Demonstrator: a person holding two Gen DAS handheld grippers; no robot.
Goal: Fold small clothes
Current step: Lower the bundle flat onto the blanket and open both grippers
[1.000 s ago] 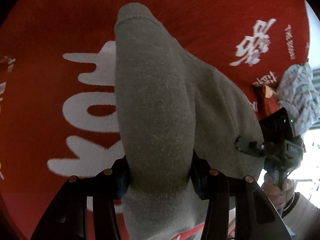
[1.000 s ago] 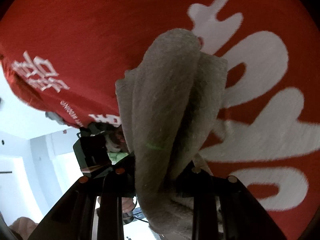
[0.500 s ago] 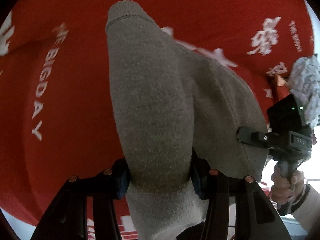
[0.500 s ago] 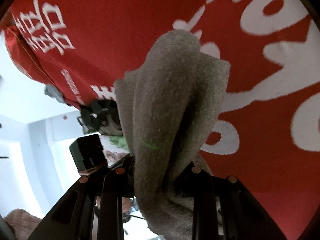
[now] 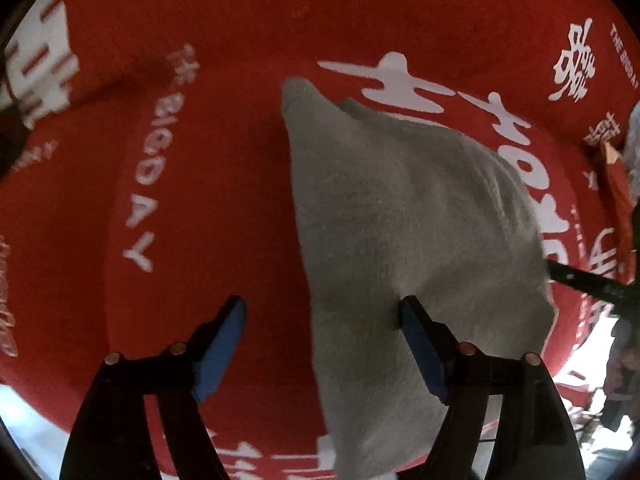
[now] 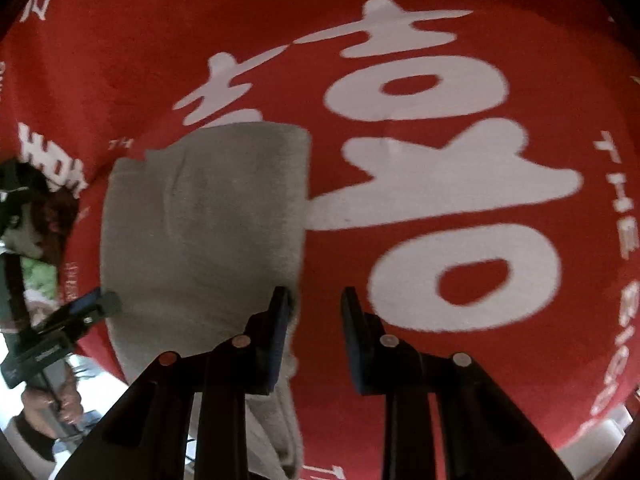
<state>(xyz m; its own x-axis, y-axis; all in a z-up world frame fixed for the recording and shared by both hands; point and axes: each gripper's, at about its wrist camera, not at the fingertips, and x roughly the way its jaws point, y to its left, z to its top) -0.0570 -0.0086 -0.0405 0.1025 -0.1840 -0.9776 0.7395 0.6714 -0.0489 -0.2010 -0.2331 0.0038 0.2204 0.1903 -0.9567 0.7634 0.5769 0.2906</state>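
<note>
Grey knit, a small folded cloth [image 5: 404, 240], lay flat on a red cover [image 5: 224, 184] printed with big white characters. No container showed in either view.

The left gripper [image 5: 320, 340] pointed down over the near part of the cloth, its jaws opening and already wide. The right-hand blue pad [image 5: 420, 348] lay against the cloth; the other pad hung over bare red cover, well clear of the cloth's left edge. Nothing was pinched between them.

The right gripper [image 6: 314, 328] stood narrowly parted. Its left finger [image 6: 276, 336] touched the cloth's right edge, the other was over the red cover, and only cover showed in the gap. It held nothing.

In the right wrist view the cloth [image 6: 200, 232] reached toward the cover's near edge at the lower left, where a hand [image 6: 52, 400] on the left tool's grip showed past the edge. Wide open cover spread above and to the right of the cloth. In the left wrist view the cover fell away at the lower left and at the right, beside a patterned fabric [image 5: 632, 148].
</note>
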